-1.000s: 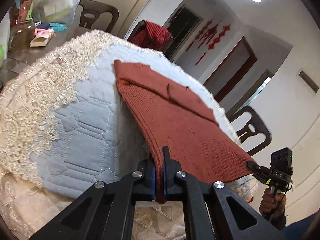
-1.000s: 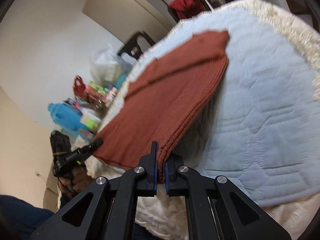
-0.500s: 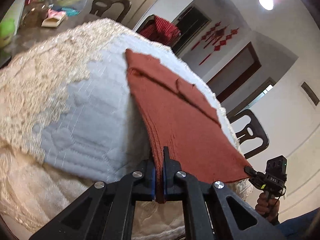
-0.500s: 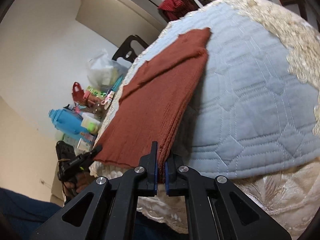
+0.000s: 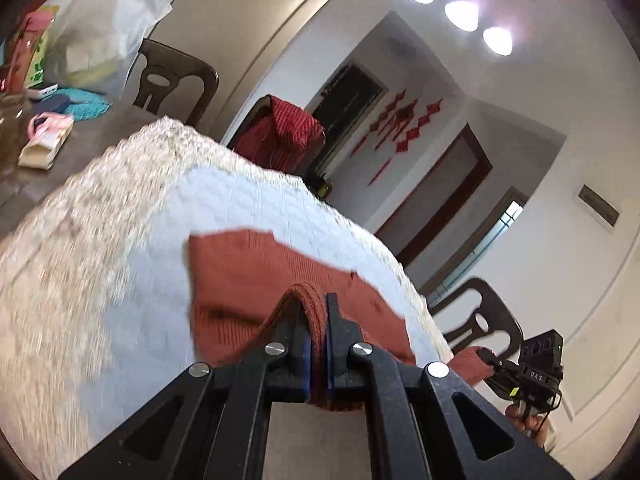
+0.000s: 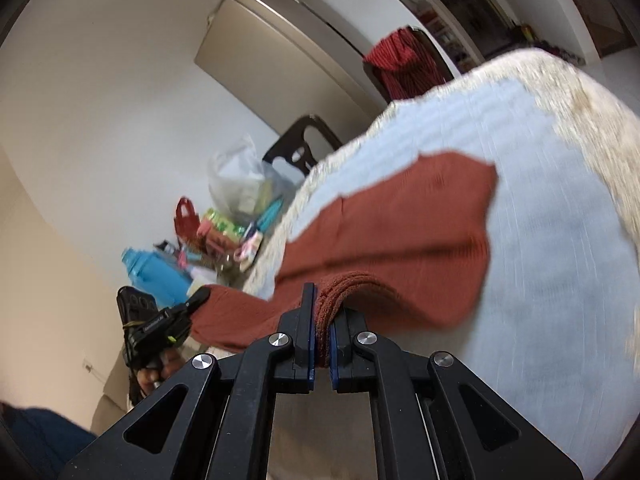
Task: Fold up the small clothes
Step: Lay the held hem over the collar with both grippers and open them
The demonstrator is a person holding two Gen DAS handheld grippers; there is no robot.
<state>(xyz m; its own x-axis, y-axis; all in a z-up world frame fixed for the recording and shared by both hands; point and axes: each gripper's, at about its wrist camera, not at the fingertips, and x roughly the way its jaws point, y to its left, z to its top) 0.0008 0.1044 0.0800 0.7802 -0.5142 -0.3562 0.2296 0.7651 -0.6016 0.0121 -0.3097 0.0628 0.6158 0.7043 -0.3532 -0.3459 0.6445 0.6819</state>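
Observation:
A rust-red knitted garment lies on a pale blue quilted pad, its near edge lifted and doubling back over the rest. My left gripper is shut on one near corner, with the bunched knit between its blue pads. In the right wrist view my right gripper is shut on the other near corner of the garment. Each view shows the other gripper at the side, the right one and the left one, pinching its corner with a hand behind it.
The pad has a cream lace border and covers a table. Clutter stands at the table's far end: a plastic bag, a blue bottle, small boxes. Dark chairs surround it, one draped with a red checked cloth.
Both grippers have risen and gone forward over the table, carrying the garment's near edge with them. The flat part of the cloth now looks much shorter, and both views are motion-blurred.

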